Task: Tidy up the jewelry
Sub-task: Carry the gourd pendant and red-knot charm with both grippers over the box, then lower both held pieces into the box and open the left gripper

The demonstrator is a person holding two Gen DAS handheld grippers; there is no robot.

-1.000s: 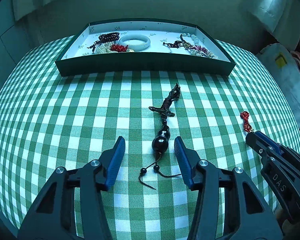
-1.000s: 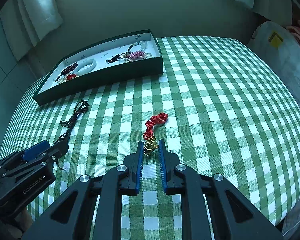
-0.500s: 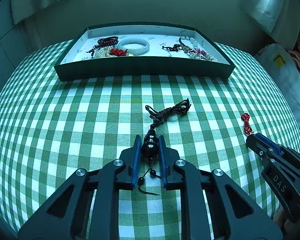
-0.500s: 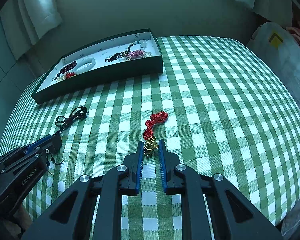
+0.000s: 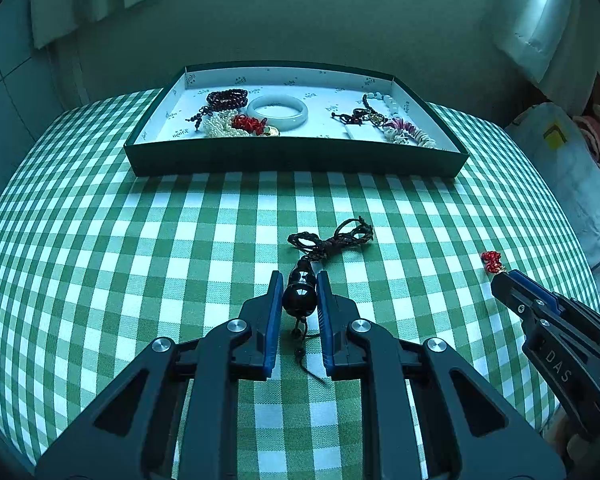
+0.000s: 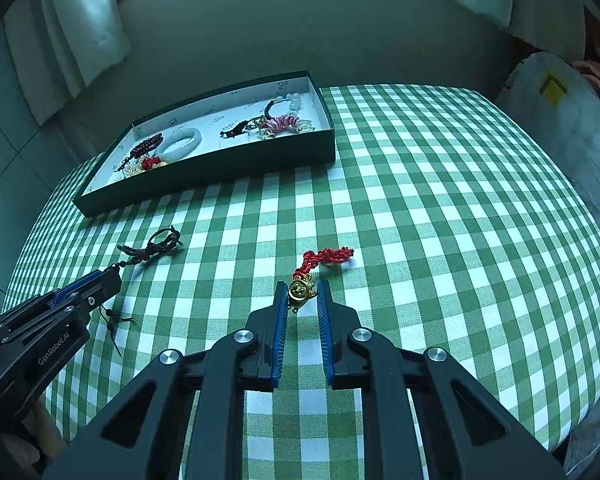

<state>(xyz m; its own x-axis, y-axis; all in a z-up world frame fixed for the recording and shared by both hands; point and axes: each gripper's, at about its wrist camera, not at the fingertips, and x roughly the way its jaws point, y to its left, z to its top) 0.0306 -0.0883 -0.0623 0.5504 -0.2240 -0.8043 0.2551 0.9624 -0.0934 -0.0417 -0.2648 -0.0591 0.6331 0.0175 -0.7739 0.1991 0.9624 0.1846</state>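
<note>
A green-checked tabletop (image 6: 440,200) beneath white curtains (image 6: 80,28). A dark jewelry box (image 5: 296,156) sits at the far edge. Mid-table, the left gripper (image 5: 299,292) clamps a dark bead pendant (image 5: 299,298); the right gripper (image 6: 302,294) clamps a gold charm (image 6: 300,290).

On the green-and-white checked tabletop (image 6: 440,208) we record the following. Our right tool (image 6: 302,300): blue-padded fingers closed on a small gold charm (image 6: 300,290), whose red knotted cord (image 6: 326,258) trails away across the cloth. Our left tool (image 6: 100,284), at the left edge: its tip meets the dark braided cord (image 6: 150,248) of a second piece, thin tails hanging beneath; whether it grips we cannot tell from here. Far side: a dark green tray (image 6: 220,168) with white lining, holding a pale bangle (image 6: 182,142), dark red beads (image 6: 148,145), a pink-and-white strand (image 6: 286,123) and other small pieces.
</note>
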